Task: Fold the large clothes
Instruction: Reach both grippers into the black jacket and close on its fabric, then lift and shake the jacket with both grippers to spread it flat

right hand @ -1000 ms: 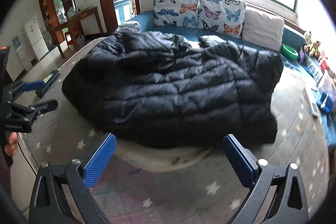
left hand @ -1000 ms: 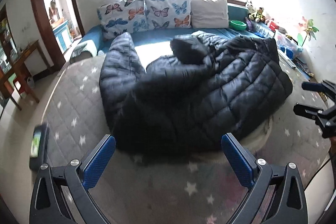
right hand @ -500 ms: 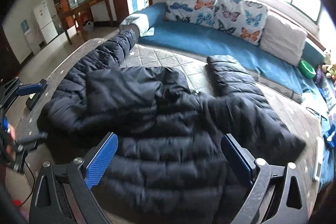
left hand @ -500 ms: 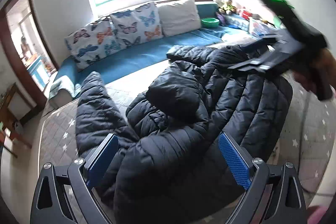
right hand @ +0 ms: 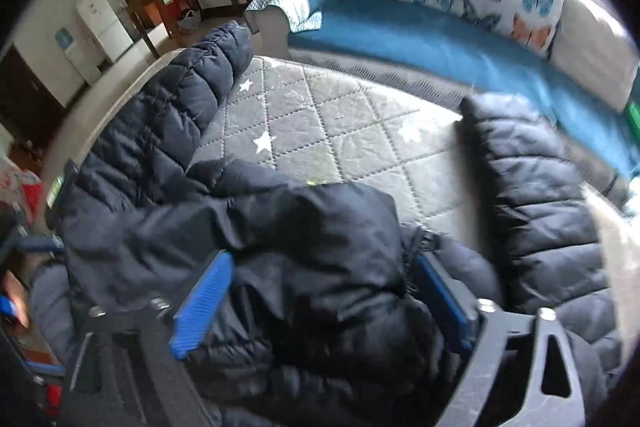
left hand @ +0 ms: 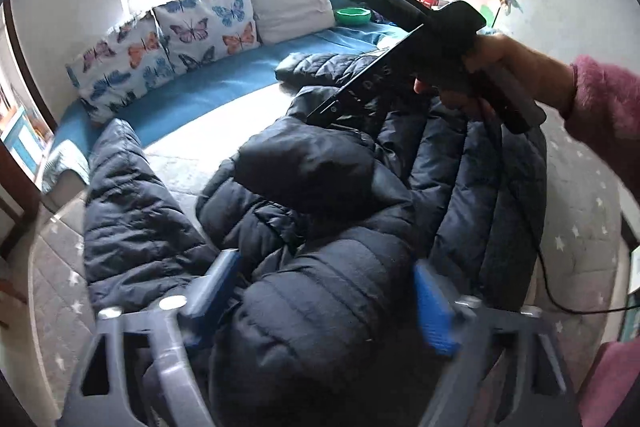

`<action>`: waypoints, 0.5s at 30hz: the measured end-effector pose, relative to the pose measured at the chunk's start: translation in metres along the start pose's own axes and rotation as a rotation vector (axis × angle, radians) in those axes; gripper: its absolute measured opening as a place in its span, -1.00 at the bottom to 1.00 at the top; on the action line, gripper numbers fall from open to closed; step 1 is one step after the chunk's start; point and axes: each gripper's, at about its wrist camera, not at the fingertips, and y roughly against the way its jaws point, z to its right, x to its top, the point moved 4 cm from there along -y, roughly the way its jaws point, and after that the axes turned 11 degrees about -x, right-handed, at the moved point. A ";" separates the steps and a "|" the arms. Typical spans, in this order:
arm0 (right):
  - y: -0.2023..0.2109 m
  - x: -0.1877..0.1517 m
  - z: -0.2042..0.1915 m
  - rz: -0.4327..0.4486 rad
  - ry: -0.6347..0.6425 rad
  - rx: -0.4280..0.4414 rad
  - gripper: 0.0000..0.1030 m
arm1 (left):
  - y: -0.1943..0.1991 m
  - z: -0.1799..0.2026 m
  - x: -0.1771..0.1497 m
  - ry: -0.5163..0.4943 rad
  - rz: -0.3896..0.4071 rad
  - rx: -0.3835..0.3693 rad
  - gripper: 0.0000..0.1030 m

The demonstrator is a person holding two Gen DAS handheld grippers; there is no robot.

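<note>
Both grippers point(left hand: 324, 295) point(right hand: 320, 303) closing around the dark puffer jacket point(left hand: 304, 227)

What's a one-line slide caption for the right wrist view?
Right gripper closing around a bunch of the dark puffer jacket on the star-quilted mat, blue sofa behind.

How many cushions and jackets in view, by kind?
Butterfly-print cushions: 2
Plain white cushion: 1
Dark puffer jacket: 1
Total: 4
</note>
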 end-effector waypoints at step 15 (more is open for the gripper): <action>0.141 -0.044 -0.005 0.240 -0.072 -0.026 -0.77 | 0.080 0.041 -0.018 0.005 0.163 0.003 -0.45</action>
